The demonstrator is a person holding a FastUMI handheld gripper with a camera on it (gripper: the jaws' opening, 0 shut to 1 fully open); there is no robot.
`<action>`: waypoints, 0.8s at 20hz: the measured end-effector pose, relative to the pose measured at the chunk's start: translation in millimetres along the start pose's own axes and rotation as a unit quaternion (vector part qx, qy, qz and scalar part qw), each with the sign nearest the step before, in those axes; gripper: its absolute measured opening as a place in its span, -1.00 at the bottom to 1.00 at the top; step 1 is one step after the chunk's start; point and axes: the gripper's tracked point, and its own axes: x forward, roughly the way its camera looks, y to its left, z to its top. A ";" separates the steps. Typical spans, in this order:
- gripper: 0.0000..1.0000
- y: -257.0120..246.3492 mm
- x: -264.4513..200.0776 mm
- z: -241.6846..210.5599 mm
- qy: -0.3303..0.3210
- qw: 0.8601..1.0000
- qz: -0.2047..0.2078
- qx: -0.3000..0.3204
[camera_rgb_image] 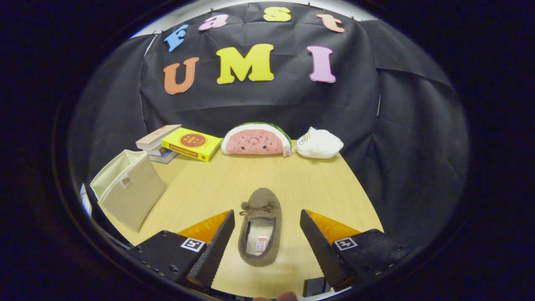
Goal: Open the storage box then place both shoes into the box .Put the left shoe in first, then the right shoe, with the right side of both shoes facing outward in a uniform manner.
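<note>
I hold the claw [266,223] low over a light wooden table [317,188]. Its two fingers are spread wide apart and they grip nothing.

One shoe [260,225] lies flat on the table, right in the gap between the fingers. It is a fuzzy brown slipper with a small bow on top. Its toe points away from me and its heel is close to me. I can look down into it and see the pale inside. Neither finger touches it; there is bare table on both sides of the shoe.

The box [129,190] sits off to the left of the left finger, near the table's edge. It is made of cream cloth. Its open top faces up and leans a bit to the side. I can see a little way into it, but not to the bottom.

Far beyond the fingers, at the back of the table, there is a row of things. A stack of books [156,144] is on the left, with a yellow book [192,143] leaning on it. A soft toy shaped like a watermelon slice [256,140] sits in the middle. A white soft toy [318,144] lies just beside it on the right.
</note>
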 end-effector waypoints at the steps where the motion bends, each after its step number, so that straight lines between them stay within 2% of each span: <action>1: 0.92 -3.0 13.7 -6.0 0.013 1.000 0.000 0.002; 5: 0.93 -4.2 44.9 -42.8 0.084 0.996 0.015 0.011; 9: 0.93 -10.0 68.7 -56.2 0.101 0.995 0.010 0.018; 12: 0.88 2.0 85.7 -69.7 0.124 0.991 0.031 0.038; 16: -0.48 -5.2 102.9 -75.6 0.135 0.989 0.010 0.067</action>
